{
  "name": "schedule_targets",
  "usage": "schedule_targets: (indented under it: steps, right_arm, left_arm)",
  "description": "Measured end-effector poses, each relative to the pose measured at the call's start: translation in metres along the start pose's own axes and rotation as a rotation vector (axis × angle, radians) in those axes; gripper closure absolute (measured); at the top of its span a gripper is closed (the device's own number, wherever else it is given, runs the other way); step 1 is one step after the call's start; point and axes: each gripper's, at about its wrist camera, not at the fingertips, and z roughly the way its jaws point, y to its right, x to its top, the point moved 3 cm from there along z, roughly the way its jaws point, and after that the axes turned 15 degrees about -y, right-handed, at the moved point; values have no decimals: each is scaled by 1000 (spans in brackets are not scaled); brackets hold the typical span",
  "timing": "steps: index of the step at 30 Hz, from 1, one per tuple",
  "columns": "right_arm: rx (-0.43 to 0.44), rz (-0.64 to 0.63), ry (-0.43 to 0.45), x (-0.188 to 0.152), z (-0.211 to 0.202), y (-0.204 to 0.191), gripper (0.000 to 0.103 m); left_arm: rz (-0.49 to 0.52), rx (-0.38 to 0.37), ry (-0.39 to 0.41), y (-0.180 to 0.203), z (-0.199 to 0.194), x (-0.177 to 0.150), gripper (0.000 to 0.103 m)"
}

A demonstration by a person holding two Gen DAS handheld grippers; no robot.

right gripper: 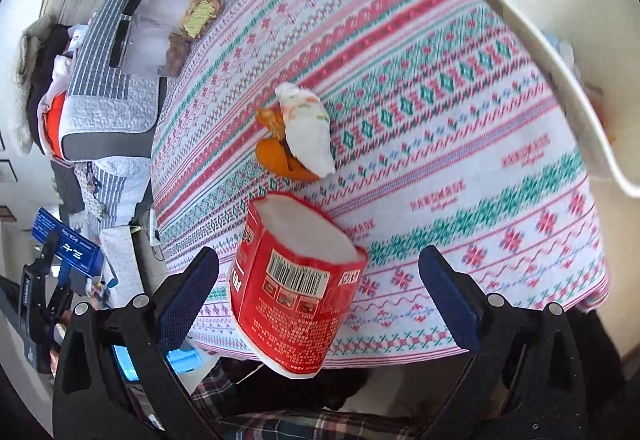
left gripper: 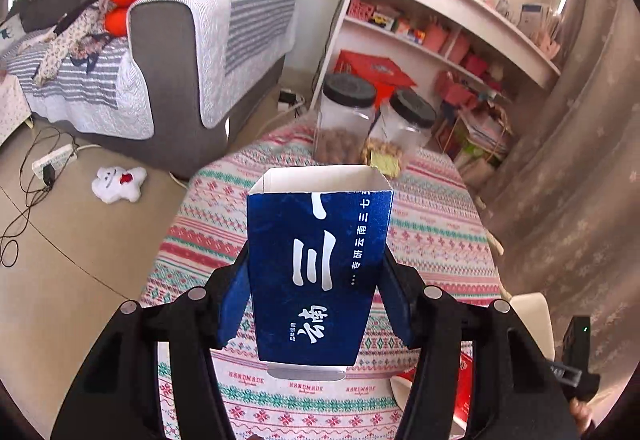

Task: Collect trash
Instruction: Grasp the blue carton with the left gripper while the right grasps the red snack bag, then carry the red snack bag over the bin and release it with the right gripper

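A dark blue carton (left gripper: 316, 272) with white lettering and an open top is lifted above the patterned tablecloth (left gripper: 432, 224), and my left gripper (left gripper: 316, 260) is shut on its two sides. In the right wrist view that same carton (right gripper: 68, 252) shows at the far left. My right gripper (right gripper: 318, 260) stands open, tilted down over the table's near edge. A red snack packet (right gripper: 296, 288) with a barcode lies between its fingers, touching neither. Beyond it lie a crumpled white tissue (right gripper: 308, 128) and orange peel (right gripper: 276, 156).
A white bin (right gripper: 560, 60) stands off the table's right side. Two clear jars with black lids (left gripper: 348, 120) sit at the table's far end. A grey sofa (left gripper: 168, 80), white shelves (left gripper: 452, 20), cables and a soft toy (left gripper: 118, 184) surround the table.
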Motion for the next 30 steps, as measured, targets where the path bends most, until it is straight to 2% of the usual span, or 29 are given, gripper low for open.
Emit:
schedule_targets:
  steps: [4, 10, 11, 16, 20, 25, 30]
  right_arm:
    - [26, 37, 21, -7, 21, -10, 7]
    - [-13, 40, -9, -6, 55, -25, 9]
    - [-24, 33, -6, -6, 57, -27, 17]
    - [-68, -45, 41, -4, 55, -50, 22]
    - [-53, -133, 70, 0, 47, -80, 23]
    - [-58, -253, 192, 8, 8, -120, 23]
    - [-105, -353, 369, 15, -38, -147, 23]
  left_arm:
    - [-14, -74, -6, -1, -4, 1, 46]
    - [-8, -52, -3, -5, -5, -4, 46]
    - [-8, -45, -4, -6, -4, -4, 46]
    - [-23, -9, -13, -14, 4, -4, 46]
    - [-38, 12, -18, -17, 11, -2, 46]
    - [-54, 22, 4, -15, 15, -1, 46]
    - [-66, 8, 71, -6, 8, 1, 46]
